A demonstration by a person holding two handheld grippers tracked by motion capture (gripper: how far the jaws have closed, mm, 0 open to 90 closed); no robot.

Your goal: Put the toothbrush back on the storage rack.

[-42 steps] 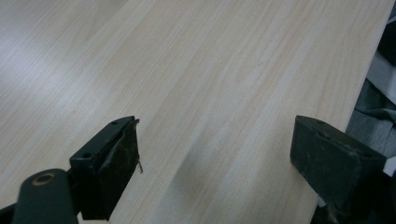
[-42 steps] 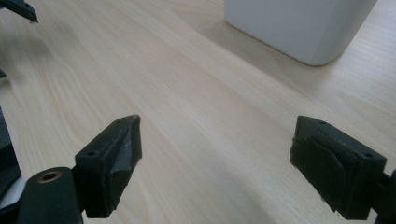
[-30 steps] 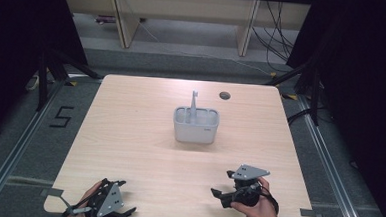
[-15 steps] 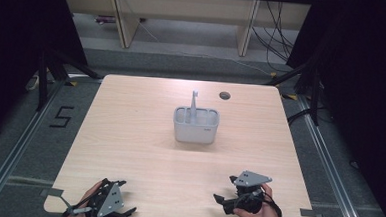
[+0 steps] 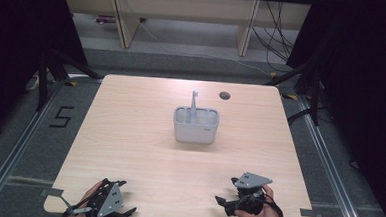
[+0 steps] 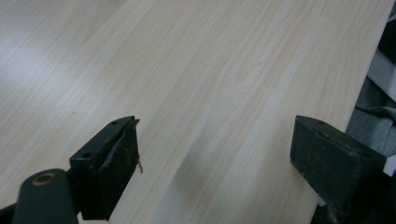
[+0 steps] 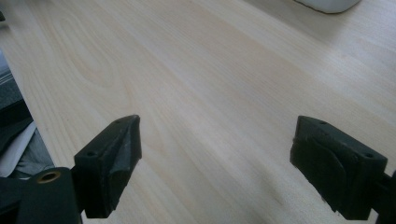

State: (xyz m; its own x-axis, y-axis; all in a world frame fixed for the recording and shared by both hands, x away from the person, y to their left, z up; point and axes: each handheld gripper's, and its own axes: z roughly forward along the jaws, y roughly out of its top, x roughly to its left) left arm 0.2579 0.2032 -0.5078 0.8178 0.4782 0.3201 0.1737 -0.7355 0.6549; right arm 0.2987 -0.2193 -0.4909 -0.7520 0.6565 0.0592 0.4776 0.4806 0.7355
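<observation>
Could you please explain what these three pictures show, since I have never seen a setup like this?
A person sits at a pale wooden table and holds a hand-operated black two-jaw claw in each hand. The high view looks down from above: the left claw is at the near left edge, the right claw at the near right. The other two pictures come from small cameras riding on each claw, looking along its jaws. In both, the left claw and the right claw stand wide open over bare wood and hold nothing. In the middle of the table stands a small grey plastic caddy with a grey upright utensil handle sticking out of it. Farther back is a small round dark hole.
</observation>
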